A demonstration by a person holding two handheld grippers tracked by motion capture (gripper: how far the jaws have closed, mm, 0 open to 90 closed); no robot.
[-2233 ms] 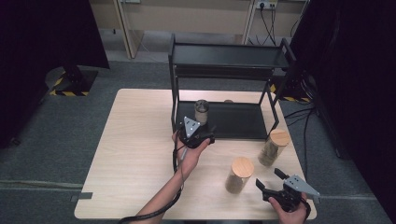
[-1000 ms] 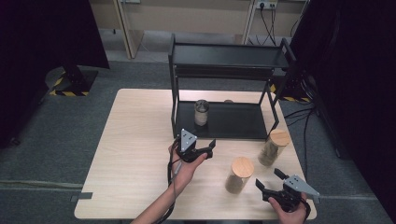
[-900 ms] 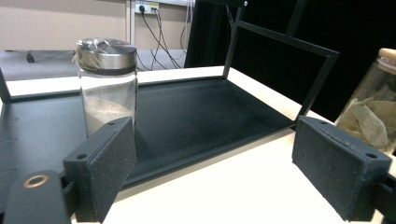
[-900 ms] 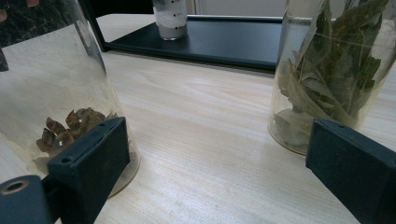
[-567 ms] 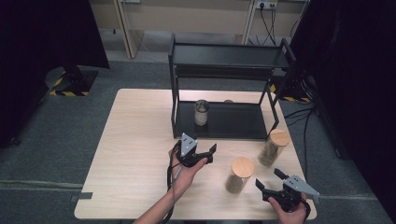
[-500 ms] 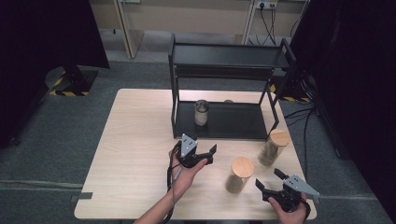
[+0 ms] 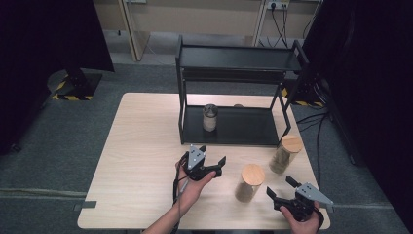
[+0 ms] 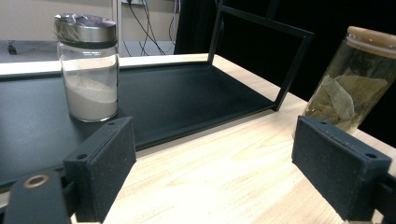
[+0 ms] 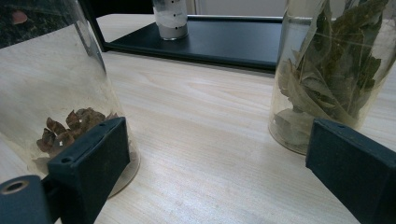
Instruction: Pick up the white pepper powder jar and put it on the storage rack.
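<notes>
A pale wooden table (image 7: 141, 146) carries a black two-level rack (image 7: 234, 73) against its far edge, right of centre. On the rack's lower shelf (image 8: 187, 93), near its left end, stands a glass jar (image 7: 210, 117) with a metal lid, about half full of white powder. Two taller jars with wooden lids stand on the tabletop in front of the rack: the leaf jar (image 7: 285, 153) sits just off the rack's front right corner, near the table's right edge, and the second tall jar (image 7: 250, 182), with brown bits at its bottom, stands closer to the near edge, a little left of the leaf jar. The left gripper (image 7: 212, 165) is held in a hand over the tabletop, between the rack's front edge and the near edge, left of the second tall jar; its jaws are spread wide with nothing between them, and they point toward the rack. In the left gripper view the powder jar is beyond the left pad and the leaf jar beyond the right pad. The right gripper (image 7: 281, 188) is at the near right corner of the table, jaws also spread and empty. In the right gripper view the second tall jar stands just behind one pad and the leaf jar behind the other.
</notes>
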